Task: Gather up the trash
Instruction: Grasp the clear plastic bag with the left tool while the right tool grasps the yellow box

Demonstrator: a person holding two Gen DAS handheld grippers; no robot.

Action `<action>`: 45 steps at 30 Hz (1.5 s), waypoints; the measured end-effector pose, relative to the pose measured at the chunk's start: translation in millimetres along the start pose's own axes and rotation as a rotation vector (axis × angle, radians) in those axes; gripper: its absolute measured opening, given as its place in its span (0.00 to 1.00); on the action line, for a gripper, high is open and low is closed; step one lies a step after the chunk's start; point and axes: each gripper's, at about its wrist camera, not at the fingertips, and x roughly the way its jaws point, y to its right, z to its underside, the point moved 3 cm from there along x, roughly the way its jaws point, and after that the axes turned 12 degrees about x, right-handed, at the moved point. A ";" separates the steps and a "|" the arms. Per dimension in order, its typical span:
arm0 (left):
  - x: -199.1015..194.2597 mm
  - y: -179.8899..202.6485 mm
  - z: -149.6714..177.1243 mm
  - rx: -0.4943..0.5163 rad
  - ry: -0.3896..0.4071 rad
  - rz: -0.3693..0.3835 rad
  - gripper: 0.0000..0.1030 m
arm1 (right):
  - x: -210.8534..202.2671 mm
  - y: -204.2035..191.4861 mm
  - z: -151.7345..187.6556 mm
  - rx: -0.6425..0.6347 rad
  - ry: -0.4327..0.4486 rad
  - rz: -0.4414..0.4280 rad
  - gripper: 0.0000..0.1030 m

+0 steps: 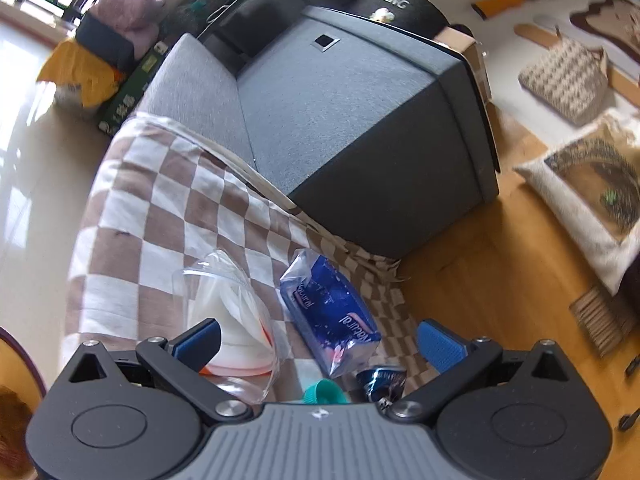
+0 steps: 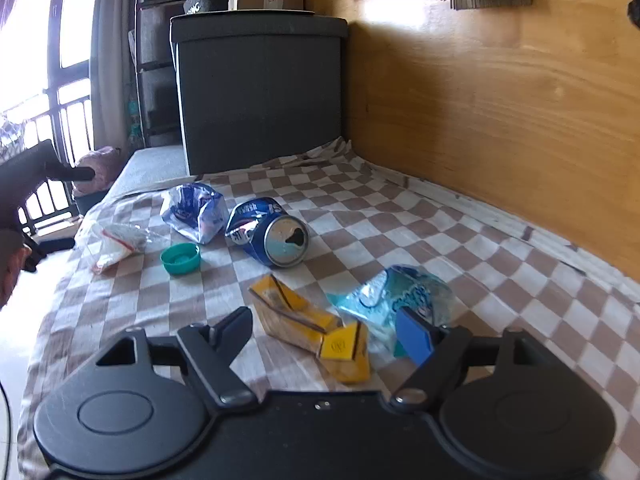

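Trash all over the checkered cloth (image 2: 360, 216) on the bed, nothing picked up yet. Right gripper (image 2: 328, 328) jaws apart, straddling the flattened yellow carton (image 2: 304, 320), not pinching. Left gripper (image 1: 320, 340) wide apart too, empty, blue wrapper (image 1: 332, 312) just ahead. Best bet: squeeze the carton across its narrow side, low near the cloth, without snagging fabric or the crinkly light-blue bag (image 2: 404, 296) beside it. Count: one carton, one crushed can (image 2: 272, 234), one teal cap (image 2: 180, 258), one blue wrapper, one light-blue bag, one clear bag (image 2: 116, 242).
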 end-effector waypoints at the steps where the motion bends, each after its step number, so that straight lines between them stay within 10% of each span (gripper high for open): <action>1: 2.7 -2.9 0.3 -0.010 0.004 -0.003 1.00 | 3.7 -0.5 0.2 0.001 -0.017 -0.015 0.73; 14: 30.4 -16.4 3.4 -0.072 0.020 -0.015 0.99 | -16.0 -29.4 16.1 -0.068 -0.110 -0.260 0.69; 33: 58.2 -29.0 2.5 -0.074 -0.004 -0.096 0.19 | 58.0 -19.7 0.9 -0.160 -0.243 -0.260 0.83; 45: 30.8 -0.6 6.4 0.174 -0.104 -0.109 0.14 | 63.0 -27.2 13.1 -0.176 -0.307 -0.198 0.62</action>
